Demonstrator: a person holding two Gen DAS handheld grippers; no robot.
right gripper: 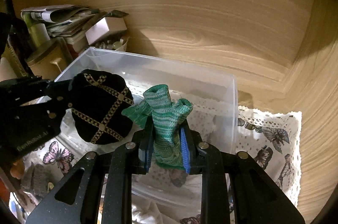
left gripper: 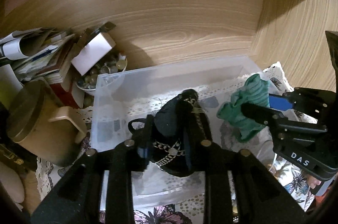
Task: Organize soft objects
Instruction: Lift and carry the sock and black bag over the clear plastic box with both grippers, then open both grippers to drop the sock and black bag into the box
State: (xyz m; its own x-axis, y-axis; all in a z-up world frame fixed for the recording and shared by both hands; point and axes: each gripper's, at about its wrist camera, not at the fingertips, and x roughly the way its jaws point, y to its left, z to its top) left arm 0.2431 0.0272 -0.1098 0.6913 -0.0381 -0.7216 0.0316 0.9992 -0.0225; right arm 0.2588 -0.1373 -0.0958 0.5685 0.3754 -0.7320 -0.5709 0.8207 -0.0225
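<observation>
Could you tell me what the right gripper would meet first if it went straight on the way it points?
Probably the far wall of the clear bin; the right gripper, holding the green glove, points over its inside, though depth is unclear.

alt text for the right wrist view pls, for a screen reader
The right gripper is shut on a green knit glove, held above a clear plastic bin. To its left, the left gripper holds a black pouch with gold chain trim over the same bin, against a wood-grain wall.

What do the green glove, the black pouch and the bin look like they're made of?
Green glove: stretchy knit yarn, ribbed and mottled. Black pouch: matte, velvet-like fabric, likely, with metallic-looking chain trim and studs. Bin: clear, slightly frosted plastic; the cloth beneath shows through.
</observation>
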